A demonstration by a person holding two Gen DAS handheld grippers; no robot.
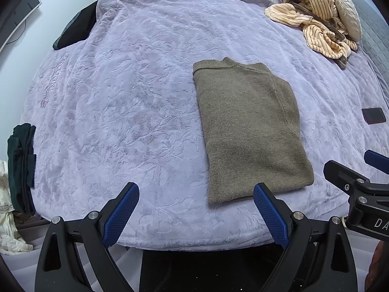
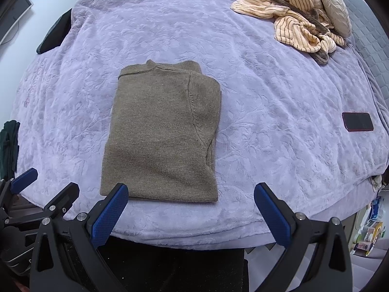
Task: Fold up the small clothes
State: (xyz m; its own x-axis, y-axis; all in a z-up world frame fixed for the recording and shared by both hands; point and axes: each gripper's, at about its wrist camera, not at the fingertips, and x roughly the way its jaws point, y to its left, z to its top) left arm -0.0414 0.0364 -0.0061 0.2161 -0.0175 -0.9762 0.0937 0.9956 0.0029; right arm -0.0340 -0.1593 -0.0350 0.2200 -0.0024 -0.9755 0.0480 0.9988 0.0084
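Note:
An olive-brown knit sweater (image 1: 250, 131) lies folded into a neat rectangle on the lilac bedspread (image 1: 121, 97), collar at the far end. It also shows in the right wrist view (image 2: 163, 133). My left gripper (image 1: 195, 192) is open and empty, above the bed's near edge just left of the sweater's hem. My right gripper (image 2: 190, 192) is open and empty, above the near edge with its left finger over the hem's near-left corner. The right gripper also shows at the right edge of the left wrist view (image 1: 359, 170).
A crumpled cream striped garment (image 1: 313, 17) and a grey cushion (image 1: 347, 12) lie at the far right. A dark phone (image 2: 357, 121) lies at the right. Dark clothes (image 1: 20, 165) hang at the bed's left edge. A dark item (image 1: 77, 26) lies at the far left.

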